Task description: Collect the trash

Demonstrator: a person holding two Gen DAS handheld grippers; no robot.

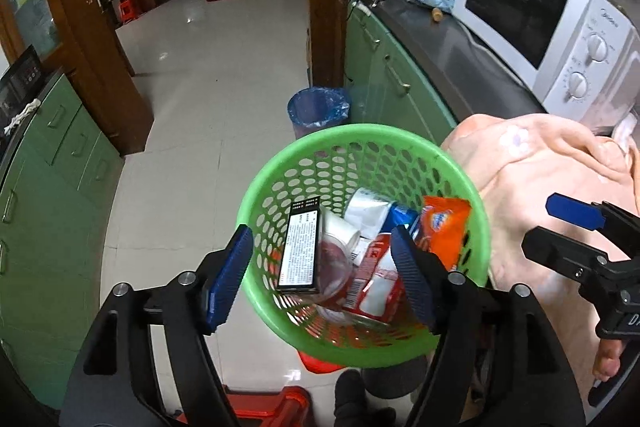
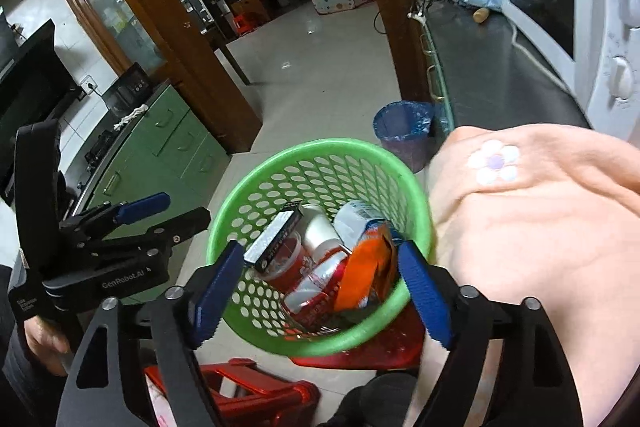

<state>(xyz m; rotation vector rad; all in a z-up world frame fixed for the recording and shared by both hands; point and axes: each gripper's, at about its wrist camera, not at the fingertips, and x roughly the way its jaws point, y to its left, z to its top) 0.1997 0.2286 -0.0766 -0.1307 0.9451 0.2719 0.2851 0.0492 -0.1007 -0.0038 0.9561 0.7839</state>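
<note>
Trash [image 1: 360, 259] heaped in green perforated basket [image 1: 280, 163]: box, cups, orange wrapper.

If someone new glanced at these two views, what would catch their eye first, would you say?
Most likely the bright green basket in the middle, holding an orange wrapper, a black box and a red-and-white can. Both the left gripper and right gripper hang open above it. To the right lie a peach cloth and a white microwave.

Both wrist views downward, close, sharing basket [image 1: 362, 227].
</note>
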